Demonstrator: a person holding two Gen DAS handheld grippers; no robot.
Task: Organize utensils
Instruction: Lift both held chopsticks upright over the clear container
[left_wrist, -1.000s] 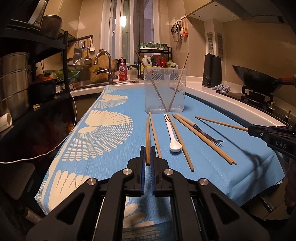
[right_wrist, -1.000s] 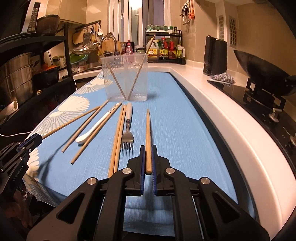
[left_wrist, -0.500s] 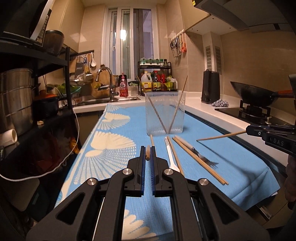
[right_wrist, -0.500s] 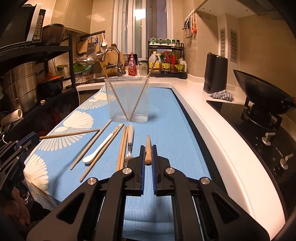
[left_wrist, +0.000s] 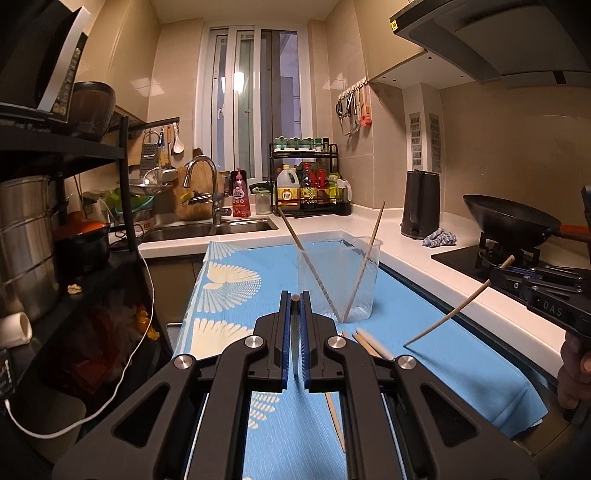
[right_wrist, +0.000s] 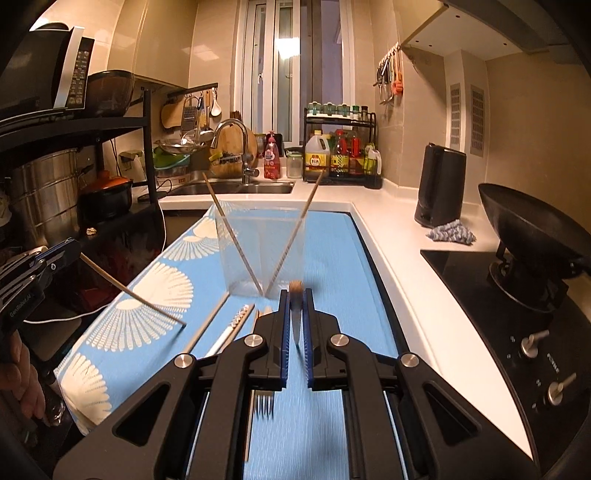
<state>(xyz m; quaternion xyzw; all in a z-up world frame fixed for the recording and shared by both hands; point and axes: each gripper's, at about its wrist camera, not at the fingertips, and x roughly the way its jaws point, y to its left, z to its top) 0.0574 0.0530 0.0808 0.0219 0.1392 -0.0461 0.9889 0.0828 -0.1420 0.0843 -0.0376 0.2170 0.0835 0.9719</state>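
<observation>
Fingers of left gripper (left_wrist: 295, 301) and right gripper (right_wrist: 295, 295) each pinch one wooden chopstick (left_wrist: 458, 312), tips down; clear plastic cup (right_wrist: 258, 251) dead ahead, right nearer.

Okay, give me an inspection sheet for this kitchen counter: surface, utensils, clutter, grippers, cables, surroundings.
Surface: blue cloth with white fan prints over the counter.
Job's things: clear container holding two crossed chopsticks; white spoon, fork and loose chopsticks lying on the cloth.
Clutter: rag beside the kettle.
Grippers: left gripper shut on chopstick; right gripper shut on second chopstick, both lifted and slanting down.
Cables: white cable hanging by the shelf.
Surroundings: sink, wok on the stove, bottle rack.
</observation>
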